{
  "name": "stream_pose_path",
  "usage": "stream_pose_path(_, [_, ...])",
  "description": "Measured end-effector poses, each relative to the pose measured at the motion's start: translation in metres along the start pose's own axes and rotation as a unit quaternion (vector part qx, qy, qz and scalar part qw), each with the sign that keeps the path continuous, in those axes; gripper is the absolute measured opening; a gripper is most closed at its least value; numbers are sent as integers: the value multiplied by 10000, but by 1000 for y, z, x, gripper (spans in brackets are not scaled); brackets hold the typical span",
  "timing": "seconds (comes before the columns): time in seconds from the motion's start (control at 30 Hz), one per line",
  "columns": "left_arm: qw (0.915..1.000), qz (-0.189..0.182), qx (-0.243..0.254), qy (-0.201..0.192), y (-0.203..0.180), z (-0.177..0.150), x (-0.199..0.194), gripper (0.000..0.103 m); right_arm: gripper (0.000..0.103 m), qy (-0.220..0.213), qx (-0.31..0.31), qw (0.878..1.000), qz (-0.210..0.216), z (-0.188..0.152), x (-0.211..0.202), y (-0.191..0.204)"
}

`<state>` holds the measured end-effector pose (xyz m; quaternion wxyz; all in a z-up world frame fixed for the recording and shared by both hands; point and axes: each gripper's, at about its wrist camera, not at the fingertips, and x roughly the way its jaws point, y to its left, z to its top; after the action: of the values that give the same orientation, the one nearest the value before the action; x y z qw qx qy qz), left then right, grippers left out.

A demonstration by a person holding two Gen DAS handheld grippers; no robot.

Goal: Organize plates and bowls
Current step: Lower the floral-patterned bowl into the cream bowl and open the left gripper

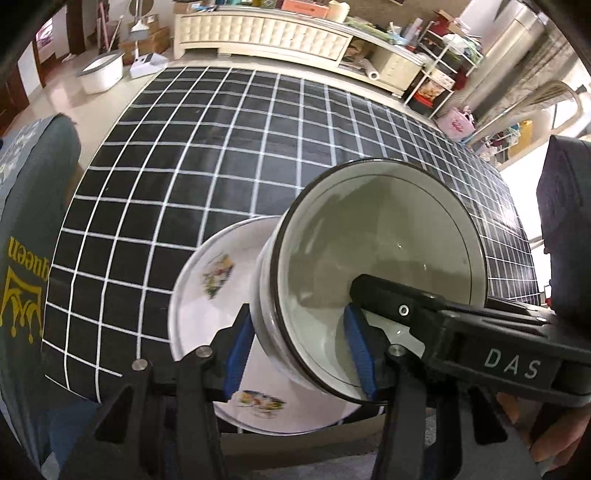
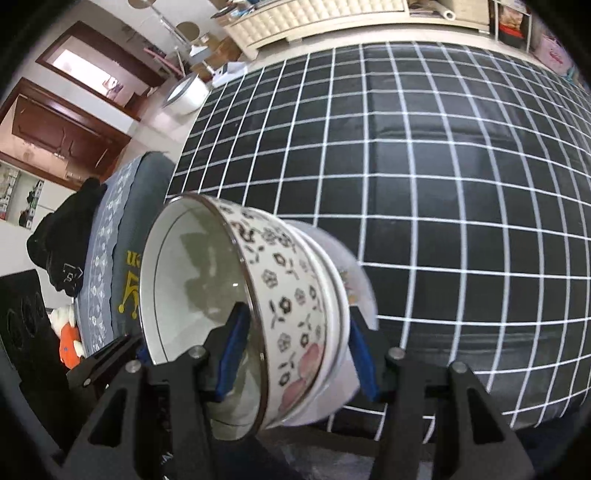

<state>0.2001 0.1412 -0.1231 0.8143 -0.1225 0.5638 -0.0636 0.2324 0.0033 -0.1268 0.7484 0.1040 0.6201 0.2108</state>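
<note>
A white bowl (image 1: 376, 240) with a dark rim and black flower print (image 2: 291, 302) hangs tilted on its side above the near edge of the table. It seems nested on a second white bowl. My left gripper (image 1: 299, 350) is shut on its wall, one blue pad inside and one outside. My right gripper (image 2: 299, 358) is shut on the same bowl from the other side, and one of its fingers (image 1: 388, 299) reaches into the bowl. Under the bowl a white plate (image 1: 207, 295) with flower decals lies flat on the table, seen blurred as the plate (image 2: 356, 273) behind the bowl.
The table (image 1: 221, 166) wears a black cloth with a white grid. A chair with a grey cover (image 1: 33, 258) stands at its left end. On the floor beyond are a white bin (image 1: 101, 74), a cream cabinet (image 1: 258, 33) and cluttered shelves (image 1: 436, 74).
</note>
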Motion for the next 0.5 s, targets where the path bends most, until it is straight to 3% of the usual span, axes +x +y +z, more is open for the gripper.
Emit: stream_pose_path(0.5, [9997, -39, -212, 126, 14, -6, 15, 47, 56, 125, -97, 9997, -171, -1, 23, 6])
